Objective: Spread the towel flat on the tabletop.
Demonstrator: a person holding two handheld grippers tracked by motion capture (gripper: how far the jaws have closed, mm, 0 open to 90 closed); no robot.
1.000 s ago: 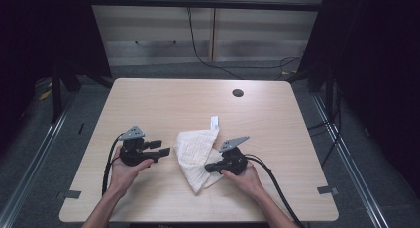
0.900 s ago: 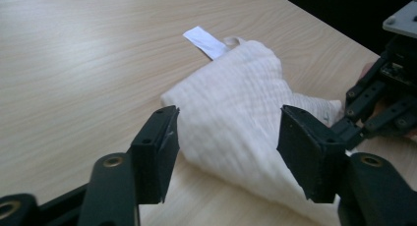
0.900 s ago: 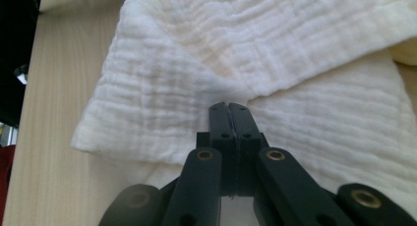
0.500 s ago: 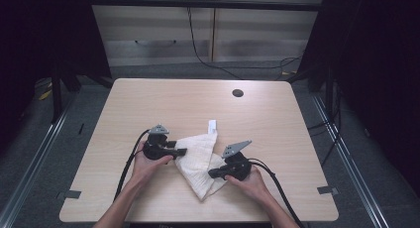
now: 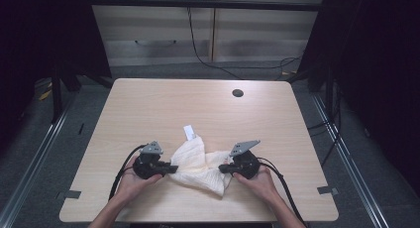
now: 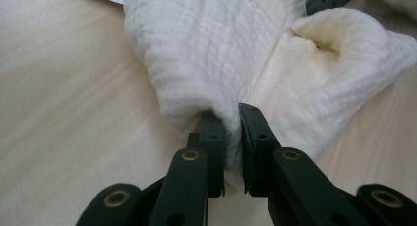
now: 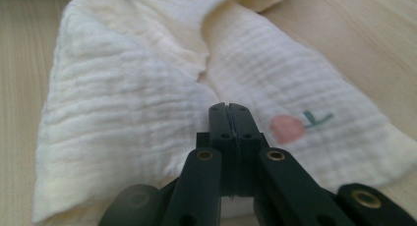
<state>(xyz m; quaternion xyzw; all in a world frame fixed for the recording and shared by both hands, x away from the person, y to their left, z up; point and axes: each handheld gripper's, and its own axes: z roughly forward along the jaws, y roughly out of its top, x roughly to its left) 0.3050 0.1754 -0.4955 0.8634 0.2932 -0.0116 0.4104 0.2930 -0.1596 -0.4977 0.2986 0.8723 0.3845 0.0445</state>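
From above, the cloth [image 5: 198,164] lay crumpled at six o'clock on the tabletop [image 5: 148,109], the left hand-held gripper [image 5: 171,168] at its nine o'clock edge and the right hand-held gripper [image 5: 223,167] at three o'clock, seemingly to spread it.

The left gripper view showed narrow jaws pinching a soft, crinkled fold [image 6: 231,113].

The right gripper view showed jaws pressed together at the gauzy hem [image 7: 216,96]; whether they pinched it was unclear.

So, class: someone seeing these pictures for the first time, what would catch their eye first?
A crumpled white cloth lies near the front edge of the wooden table, pinched between the left gripper and the right gripper. A small pink flower print marks the cloth beside the right gripper's closed jaws.
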